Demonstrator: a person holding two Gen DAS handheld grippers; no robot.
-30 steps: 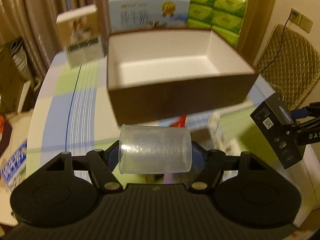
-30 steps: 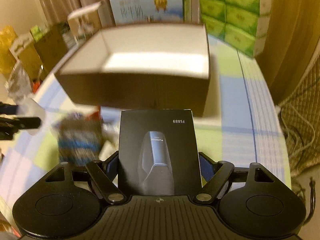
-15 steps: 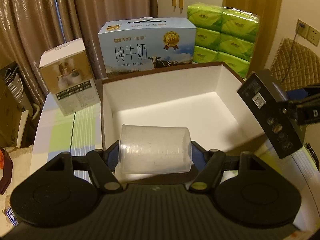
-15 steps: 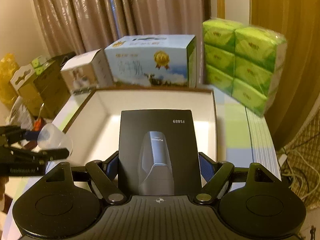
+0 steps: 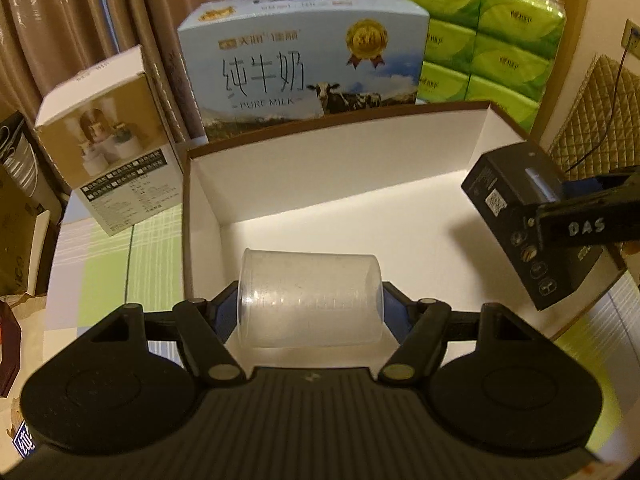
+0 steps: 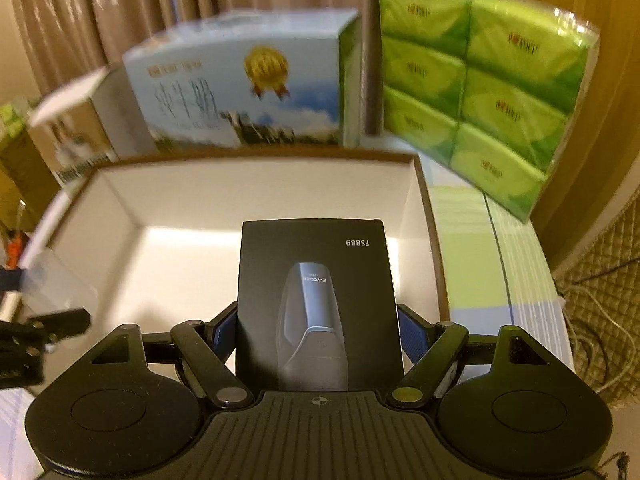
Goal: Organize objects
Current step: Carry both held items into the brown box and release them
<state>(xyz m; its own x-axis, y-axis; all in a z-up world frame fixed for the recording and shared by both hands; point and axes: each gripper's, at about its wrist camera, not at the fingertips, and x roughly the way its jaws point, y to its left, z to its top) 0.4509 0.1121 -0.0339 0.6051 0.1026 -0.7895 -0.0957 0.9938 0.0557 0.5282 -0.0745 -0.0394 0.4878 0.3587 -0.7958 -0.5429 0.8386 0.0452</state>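
Your left gripper (image 5: pixel 310 300) clamped the clear cup (image 5: pixel 310 298) and your right gripper (image 6: pixel 318 320) clamped the black box (image 6: pixel 318 304), both above the open white carton (image 5: pixel 332 168) on a checked tablecloth (image 5: pixel 108 256), brown curtains (image 5: pixel 60 20) behind

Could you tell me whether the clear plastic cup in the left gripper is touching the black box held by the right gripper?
Apart. The left wrist view shows bare white box floor between the clear plastic cup and the black box.

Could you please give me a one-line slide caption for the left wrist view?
Left gripper holds a clear plastic cup over the open white-lined box; right gripper's black carton alongside.
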